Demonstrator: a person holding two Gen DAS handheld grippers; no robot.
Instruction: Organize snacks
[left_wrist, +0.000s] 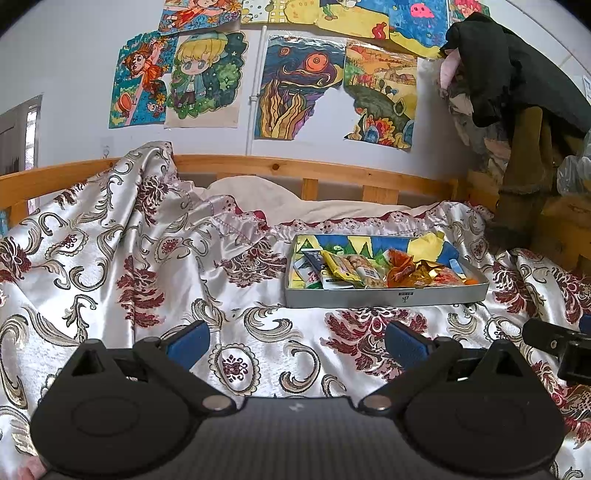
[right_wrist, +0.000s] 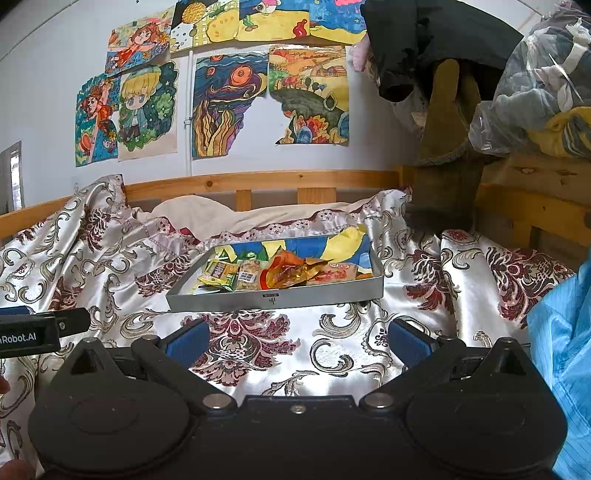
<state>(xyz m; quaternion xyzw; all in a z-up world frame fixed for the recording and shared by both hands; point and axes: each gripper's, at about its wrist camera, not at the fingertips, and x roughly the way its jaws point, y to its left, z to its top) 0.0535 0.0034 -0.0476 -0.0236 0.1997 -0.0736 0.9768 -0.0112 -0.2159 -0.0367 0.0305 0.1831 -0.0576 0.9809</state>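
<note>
My left claw (left_wrist: 297, 341) hangs wide apart and empty over the patterned bedspread (left_wrist: 110, 280), and my right claw (right_wrist: 297, 341) beside it is just as wide and holds nothing. In the left view the grey tray (left_wrist: 386, 296) lies on the bed at about one o'clock; in the right view it sits near twelve. The snacks (right_wrist: 273, 275) are piled inside it: yellow packets at its nine o'clock side, crinkled orange and gold wrappers in the middle, a pale red-printed packet toward three o'clock. I judge the sorting is either finished or not begun; no packet lies outside the tray. Any next move calls for reaching forward over the near wall.
</note>
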